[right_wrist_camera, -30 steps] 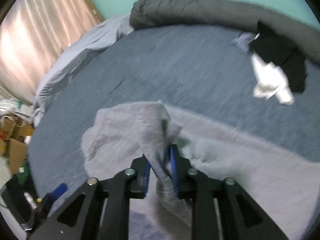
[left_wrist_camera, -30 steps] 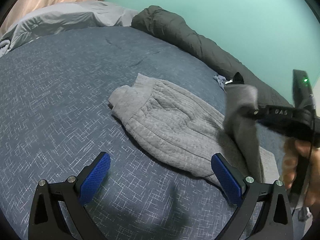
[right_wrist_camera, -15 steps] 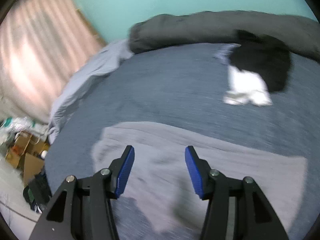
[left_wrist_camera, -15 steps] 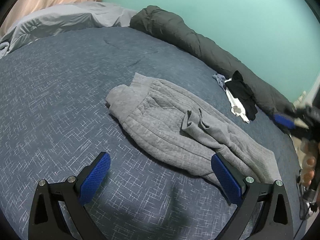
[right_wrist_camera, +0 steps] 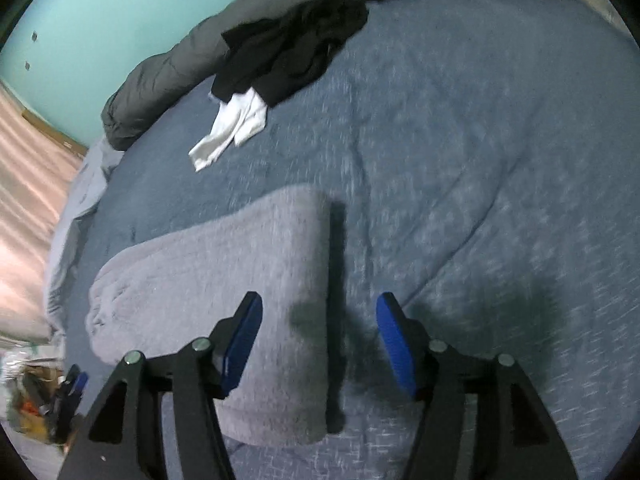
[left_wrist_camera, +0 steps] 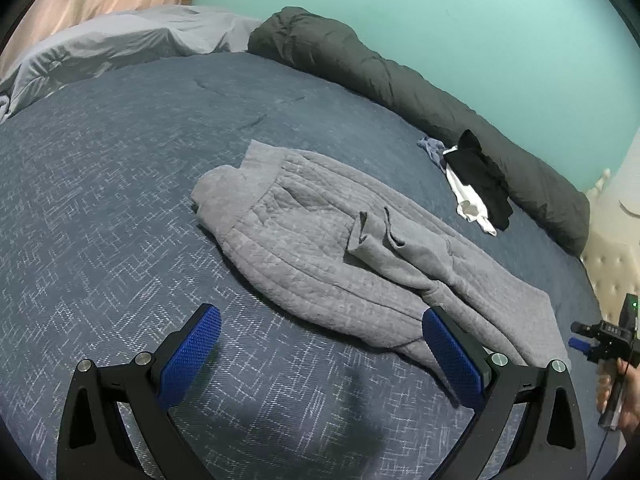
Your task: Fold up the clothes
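A grey quilted garment [left_wrist_camera: 340,248] lies spread on the blue bed cover [left_wrist_camera: 120,200], with a loose fold bunched on its middle. My left gripper [left_wrist_camera: 320,334] hovers open over the cover at the garment's near edge, holding nothing. A hand holds my right gripper [left_wrist_camera: 580,338] at the far right of the left wrist view, past the garment's end. In the right wrist view that gripper [right_wrist_camera: 320,328] has its jaws opening above the straight end edge of the grey garment [right_wrist_camera: 224,280]. Its left finger is over the cloth and its right finger over bare cover, gripping nothing.
A black garment [right_wrist_camera: 288,48] and a white one [right_wrist_camera: 228,128] lie piled near a rolled dark grey duvet [left_wrist_camera: 400,80] along the teal wall. A pale grey pillow [left_wrist_camera: 120,40] sits at the bed's far left. Boxes and clutter [right_wrist_camera: 36,408] stand beyond the bed edge.
My right gripper let go of the grey fold, which dropped onto the garment's middle, then swung away to the garment's far end while opening. The left gripper stayed put.
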The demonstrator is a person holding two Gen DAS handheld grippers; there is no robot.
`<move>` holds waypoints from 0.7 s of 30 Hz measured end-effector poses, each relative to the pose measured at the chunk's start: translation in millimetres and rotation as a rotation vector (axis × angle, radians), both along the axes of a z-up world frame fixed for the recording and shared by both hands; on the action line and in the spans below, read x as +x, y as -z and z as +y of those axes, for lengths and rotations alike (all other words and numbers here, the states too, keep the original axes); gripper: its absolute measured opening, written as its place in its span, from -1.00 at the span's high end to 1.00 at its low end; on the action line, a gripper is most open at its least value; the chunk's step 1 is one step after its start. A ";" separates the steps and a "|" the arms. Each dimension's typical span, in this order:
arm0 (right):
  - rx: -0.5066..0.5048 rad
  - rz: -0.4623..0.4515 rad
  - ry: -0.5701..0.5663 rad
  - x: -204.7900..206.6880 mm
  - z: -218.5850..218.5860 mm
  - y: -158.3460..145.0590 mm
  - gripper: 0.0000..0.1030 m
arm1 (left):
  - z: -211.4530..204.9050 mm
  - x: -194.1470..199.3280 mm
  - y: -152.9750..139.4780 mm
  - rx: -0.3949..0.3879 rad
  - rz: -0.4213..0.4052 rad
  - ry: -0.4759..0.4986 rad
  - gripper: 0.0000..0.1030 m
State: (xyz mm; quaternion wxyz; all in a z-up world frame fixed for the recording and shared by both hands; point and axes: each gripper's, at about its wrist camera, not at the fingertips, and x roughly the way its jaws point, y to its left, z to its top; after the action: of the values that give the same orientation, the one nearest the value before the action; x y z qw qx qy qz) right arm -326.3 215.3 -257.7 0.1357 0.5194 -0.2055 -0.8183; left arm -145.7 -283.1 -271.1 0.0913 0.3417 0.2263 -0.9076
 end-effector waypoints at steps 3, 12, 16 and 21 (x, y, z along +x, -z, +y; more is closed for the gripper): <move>-0.068 -0.016 -0.010 -6.4 -2.1 11.7 -0.21 | 7.0 -3.1 0.5 -0.011 -0.005 0.014 -0.99; -0.094 -0.042 -0.075 -19.8 -24.8 35.9 -0.21 | 10.4 -6.1 3.1 -0.015 -0.012 0.026 -0.99; -0.085 -0.035 -0.082 -22.4 -34.7 41.3 -0.17 | 9.2 -5.9 4.0 -0.011 -0.013 0.022 -0.99; -0.038 0.025 -0.112 -15.3 -45.2 29.2 0.63 | 9.6 -5.7 1.5 -0.023 -0.006 0.025 -0.99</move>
State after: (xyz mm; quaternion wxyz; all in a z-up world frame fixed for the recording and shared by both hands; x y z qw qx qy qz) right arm -341.6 170.0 -287.0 0.1935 0.5171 -0.1901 -0.8118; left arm -151.4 -273.5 -272.6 0.0846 0.3463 0.2113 -0.9101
